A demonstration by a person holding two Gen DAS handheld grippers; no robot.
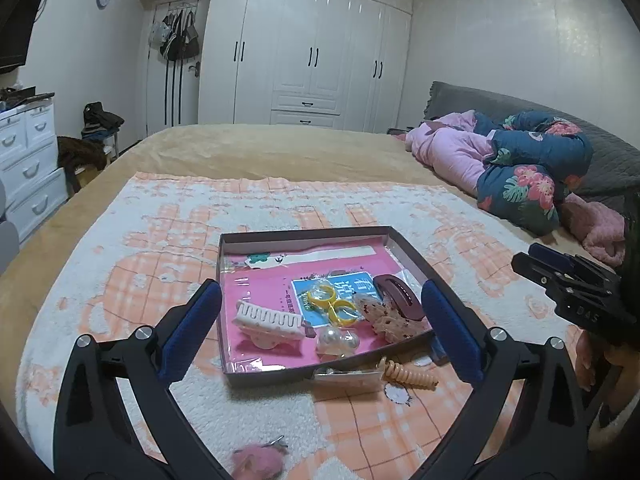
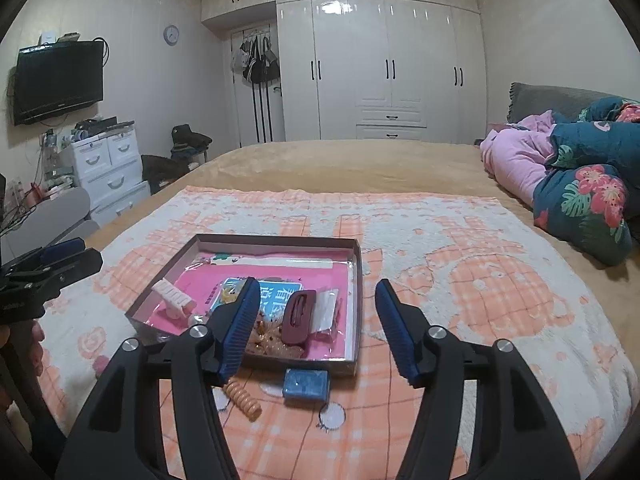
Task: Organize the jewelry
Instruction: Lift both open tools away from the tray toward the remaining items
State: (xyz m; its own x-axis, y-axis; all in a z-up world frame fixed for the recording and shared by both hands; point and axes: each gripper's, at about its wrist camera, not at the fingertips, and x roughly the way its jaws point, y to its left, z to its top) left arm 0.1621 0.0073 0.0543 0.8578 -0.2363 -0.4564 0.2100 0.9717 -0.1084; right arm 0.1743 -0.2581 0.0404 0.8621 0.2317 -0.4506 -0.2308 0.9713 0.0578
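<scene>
Bed blanket [image 2: 460, 280] with tray [image 2: 358, 304]; both grippers [image 1: 320, 328] [image 2: 316, 328] spread apart, empty.
Risk: the soft surface may let the coil tie [image 2: 242, 400] or blue box [image 2: 306, 385] slip from a pinch.

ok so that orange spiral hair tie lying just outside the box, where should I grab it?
Probably across the middle of the orange spiral hair tie, from above. It lies flat on the blanket as a narrow coil beside the box wall, so span its short width with the right gripper.

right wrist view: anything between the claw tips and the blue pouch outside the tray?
Nothing. Only bare orange-check blanket lies between the open right claw and the blue pouch. The orange spiral hair tie lies off to the pouch's left.
</scene>
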